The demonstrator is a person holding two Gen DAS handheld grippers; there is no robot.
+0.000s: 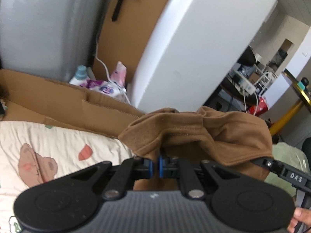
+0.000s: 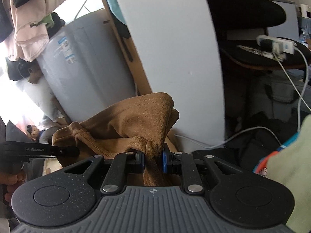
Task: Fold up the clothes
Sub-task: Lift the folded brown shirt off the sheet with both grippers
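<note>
fabric is clamped in both grippers. at the left gripper point(image 1: 155, 165) the blue pads are drawn almost together on a thin edge of the brown garment point(image 1: 194, 136), which is bunched directly ahead of the fingers and rises just beyond them. at the right gripper point(image 2: 153, 162) a thicker, twisted bunch of the same brown garment point(image 2: 136, 124) is pinched between the pads, so these stand a little further apart; cloth hangs down below the pads and is heaped up in front of them. the other gripper is seen at the side edge of each wrist view, so the two holds are judged to be near one another along one edge.

the garment is judged to be soft, limp and light, with a brushed, slightly grippy surface and stitched hems; no shape would be kept by it unsupported, and anything unheld would sag. the firmest holds are judged to be the doubled, stitched hems and corners, where the layers are less likely to slide apart; the twisted bunch on the right may be pulled out unevenly.

below and to the left of the left gripper a printed cream bed cover point(image 1: 58, 145) is seen, a likely laying surface. further ahead, flattened cardboard point(image 1: 58, 101) and a white panel point(image 1: 184, 44) are seen.
</note>
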